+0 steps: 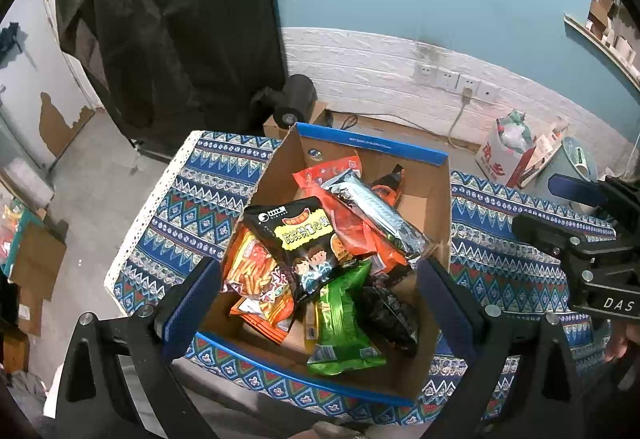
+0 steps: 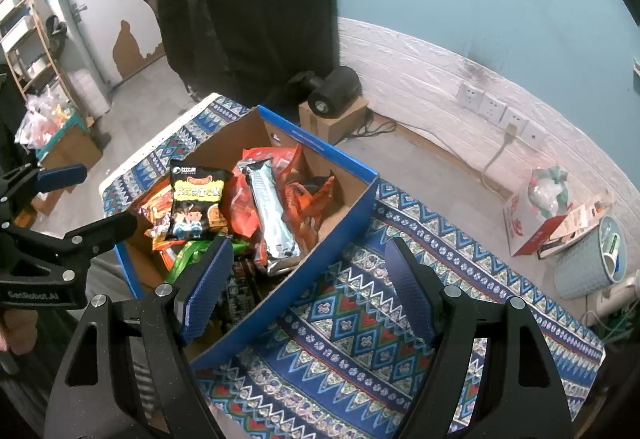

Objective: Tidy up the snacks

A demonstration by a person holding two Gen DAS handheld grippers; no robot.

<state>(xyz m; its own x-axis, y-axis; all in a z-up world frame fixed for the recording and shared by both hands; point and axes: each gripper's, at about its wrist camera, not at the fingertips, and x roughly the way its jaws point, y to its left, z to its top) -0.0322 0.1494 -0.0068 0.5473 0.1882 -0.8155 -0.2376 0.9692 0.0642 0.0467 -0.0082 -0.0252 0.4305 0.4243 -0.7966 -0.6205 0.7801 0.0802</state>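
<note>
Patterned counter (image 2: pixel 360 319) bore a cardboard box (image 1: pixel 432 191) of light, crinkly snack packets (image 1: pixel 304 239), best pinched at sealed edges; left gripper (image 1: pixel 320 295) and right gripper (image 2: pixel 308 279) gaped wide, empty.

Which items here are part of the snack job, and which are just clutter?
Job:
cardboard box
black snack bag
green snack bag
silver packet
orange packets
left gripper
right gripper

Lying about:
patterned tablecloth
black roll
red-and-white bag
pale bin
</note>
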